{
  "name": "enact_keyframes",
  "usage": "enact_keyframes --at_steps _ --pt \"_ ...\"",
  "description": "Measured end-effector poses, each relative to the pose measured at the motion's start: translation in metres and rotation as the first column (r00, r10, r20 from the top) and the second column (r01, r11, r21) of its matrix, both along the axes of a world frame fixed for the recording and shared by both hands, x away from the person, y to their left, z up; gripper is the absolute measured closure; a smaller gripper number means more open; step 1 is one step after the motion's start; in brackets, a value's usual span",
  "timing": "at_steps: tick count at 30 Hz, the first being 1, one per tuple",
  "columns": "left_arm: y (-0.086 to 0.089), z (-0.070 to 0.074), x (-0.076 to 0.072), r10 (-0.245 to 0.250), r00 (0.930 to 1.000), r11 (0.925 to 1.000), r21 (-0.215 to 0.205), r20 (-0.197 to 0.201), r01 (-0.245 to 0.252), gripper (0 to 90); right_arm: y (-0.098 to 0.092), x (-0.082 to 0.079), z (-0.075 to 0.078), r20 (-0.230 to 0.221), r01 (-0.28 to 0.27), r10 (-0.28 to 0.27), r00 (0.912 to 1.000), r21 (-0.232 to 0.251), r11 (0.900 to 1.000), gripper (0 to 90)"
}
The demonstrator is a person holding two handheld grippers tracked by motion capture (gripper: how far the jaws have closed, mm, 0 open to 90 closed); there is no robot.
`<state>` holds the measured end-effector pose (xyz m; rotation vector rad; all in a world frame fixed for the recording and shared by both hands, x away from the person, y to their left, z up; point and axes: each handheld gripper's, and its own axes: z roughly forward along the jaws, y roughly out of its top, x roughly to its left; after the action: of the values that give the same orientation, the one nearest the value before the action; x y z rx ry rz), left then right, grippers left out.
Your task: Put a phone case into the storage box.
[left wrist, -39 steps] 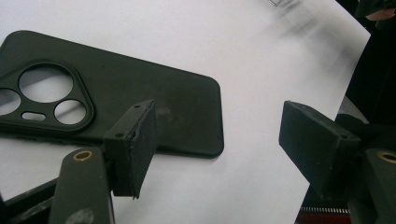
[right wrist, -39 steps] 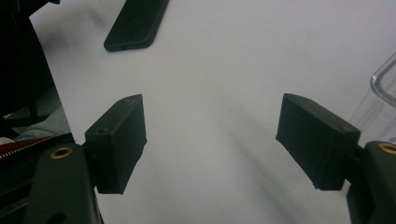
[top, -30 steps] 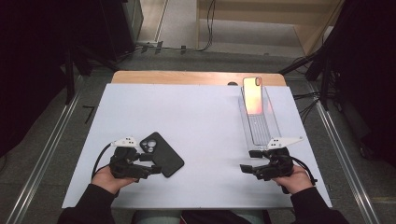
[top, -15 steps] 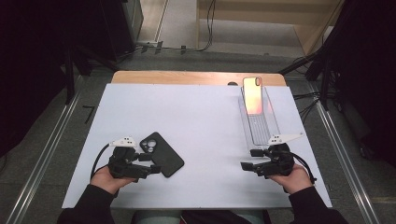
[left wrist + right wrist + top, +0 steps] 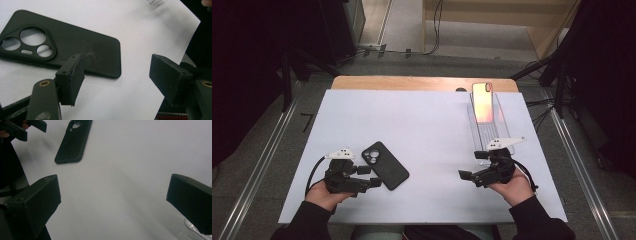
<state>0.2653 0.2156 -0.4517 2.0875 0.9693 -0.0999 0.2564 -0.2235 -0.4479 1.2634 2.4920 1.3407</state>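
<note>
The phone case [image 5: 385, 165] lies flat on the white table cover [image 5: 422, 130], back side up with its camera cut-outs showing, near the person's edge of the table and on their left. It sits at an angle, its lower end pointing toward the left gripper [image 5: 371, 183], which rests low on the cover just beside that end. In the left gripper view the jaws stand wide apart with nothing between them, one pad [image 5: 71, 78] just short of the case's long edge [image 5: 75, 50], so the tool looks lined up to slide in and pinch the case by its rim, probably because a flat, thin shell offers no other hold.

The right gripper [image 5: 466, 176] rests on the cover at the person's right, well apart from the case, its jaws likewise spread and empty, pointing inward toward the middle of the table. Just behind it stands a clear plastic stand [image 5: 486, 131] that props up a phone [image 5: 482, 102], tilted with its shiny back facing the camera. That placement seems meant to keep the phone ready for the case to be fitted.
</note>
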Motion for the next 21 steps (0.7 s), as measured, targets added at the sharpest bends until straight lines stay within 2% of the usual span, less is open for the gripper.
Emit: enact_keyframes --at_steps 10,21 --pt "0.008 0.000 -0.006 0.028 0.9996 0.9996 -0.005 0.001 -0.028 28.0 0.026 0.014 0.005 0.023 0.031 -0.030 0.9993 -0.015 0.999 0.0" --pt "0.016 0.001 -0.009 0.059 0.9983 0.9982 -0.012 0.002 -0.059 28.0 0.048 0.028 0.008 0.039 0.021 -0.020 0.9990 -0.031 0.999 0.0"
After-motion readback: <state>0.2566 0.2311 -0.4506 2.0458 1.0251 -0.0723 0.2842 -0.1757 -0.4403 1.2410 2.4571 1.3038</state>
